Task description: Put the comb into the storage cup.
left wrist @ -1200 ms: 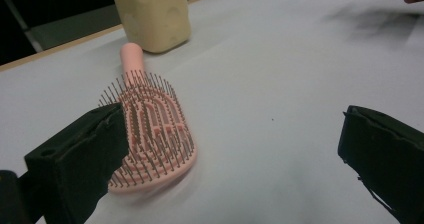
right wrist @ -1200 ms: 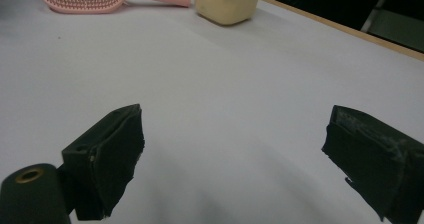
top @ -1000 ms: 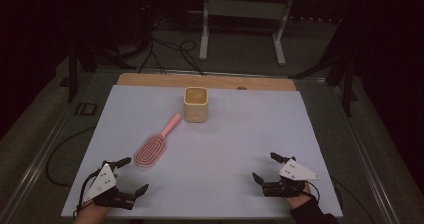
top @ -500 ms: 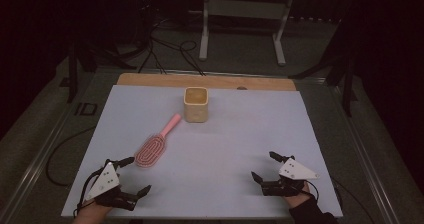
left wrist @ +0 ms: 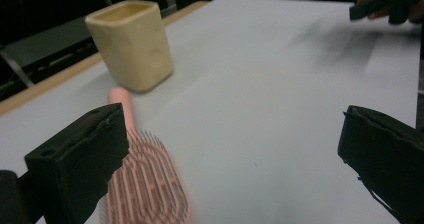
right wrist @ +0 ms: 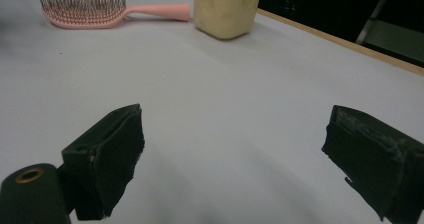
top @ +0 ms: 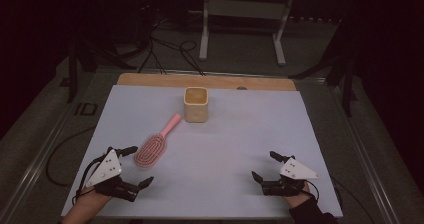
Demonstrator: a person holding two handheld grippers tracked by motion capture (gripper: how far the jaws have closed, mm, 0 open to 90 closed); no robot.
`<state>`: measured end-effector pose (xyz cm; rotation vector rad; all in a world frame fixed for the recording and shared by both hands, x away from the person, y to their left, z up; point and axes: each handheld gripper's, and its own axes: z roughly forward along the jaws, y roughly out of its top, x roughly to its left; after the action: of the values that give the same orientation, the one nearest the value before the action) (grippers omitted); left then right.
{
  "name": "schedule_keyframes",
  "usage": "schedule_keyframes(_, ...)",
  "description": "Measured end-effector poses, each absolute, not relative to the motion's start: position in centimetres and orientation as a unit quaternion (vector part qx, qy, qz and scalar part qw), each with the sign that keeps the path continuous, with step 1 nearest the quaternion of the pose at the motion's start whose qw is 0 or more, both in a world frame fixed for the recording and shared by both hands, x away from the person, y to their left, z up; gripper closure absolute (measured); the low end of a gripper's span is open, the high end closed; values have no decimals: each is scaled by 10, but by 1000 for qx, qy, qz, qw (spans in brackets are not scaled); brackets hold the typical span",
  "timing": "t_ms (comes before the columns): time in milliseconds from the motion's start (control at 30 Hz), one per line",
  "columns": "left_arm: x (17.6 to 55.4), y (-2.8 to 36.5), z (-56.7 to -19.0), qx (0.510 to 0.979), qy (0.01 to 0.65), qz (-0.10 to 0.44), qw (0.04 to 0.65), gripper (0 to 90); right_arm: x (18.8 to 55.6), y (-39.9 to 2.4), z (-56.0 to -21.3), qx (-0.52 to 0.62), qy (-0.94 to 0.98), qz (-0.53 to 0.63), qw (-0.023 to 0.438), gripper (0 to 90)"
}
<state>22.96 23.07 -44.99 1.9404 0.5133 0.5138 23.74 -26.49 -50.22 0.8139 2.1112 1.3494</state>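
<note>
Left gripper (top: 133, 165): jaws wide, beside pink plastic hairbrush (top: 151, 150).
Right gripper (top: 266, 165): jaws wide, holding nothing.
Cream square cup (top: 196, 104): unlabelled.

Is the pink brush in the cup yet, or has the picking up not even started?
Nothing looks done yet. The pink plastic hairbrush lies flat on the white table, bristles up, its handle pointing at the empty pale yellow square cup. In hand: the left gripper sits wide open just beside the brush head, not touching it. The right gripper waits open, apart. Grabbing and whatever follows are probably still left.
</note>
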Motion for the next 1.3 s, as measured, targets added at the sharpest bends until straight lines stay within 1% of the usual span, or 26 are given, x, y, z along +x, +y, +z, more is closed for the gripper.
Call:
schedule_keyframes(167, 238, 226, -437, 805, 209, 214, 512, 0, 237, -265, -502, 296, 775, 499, 252, 89)
schedule_keyframes(567, 261, 210, -417, 818, 199, 180, 509, 0, 237, -266, -501, 298, 771, 503, 252, 89)
schedule_keyframes(667, 269, 205, -416, 825, 201, 164, 502, 0, 237, -265, -500, 300, 769, 507, 249, 89)
schedule_keyframes(800, 279, 198, -419, 834, 202, 171, 484, 0, 237, -265, -500, 299, 768, 509, 250, 89)
schedule_keyframes(1100, 302, 189, -415, 835, 205, 164, 484, 0, 236, -265, -500, 299, 769, 508, 248, 89)
schedule_keyframes(1300, 319, 188, -415, 839, 205, 161, 477, 67, 236, -264, -500, 300, 768, 510, 246, 89)
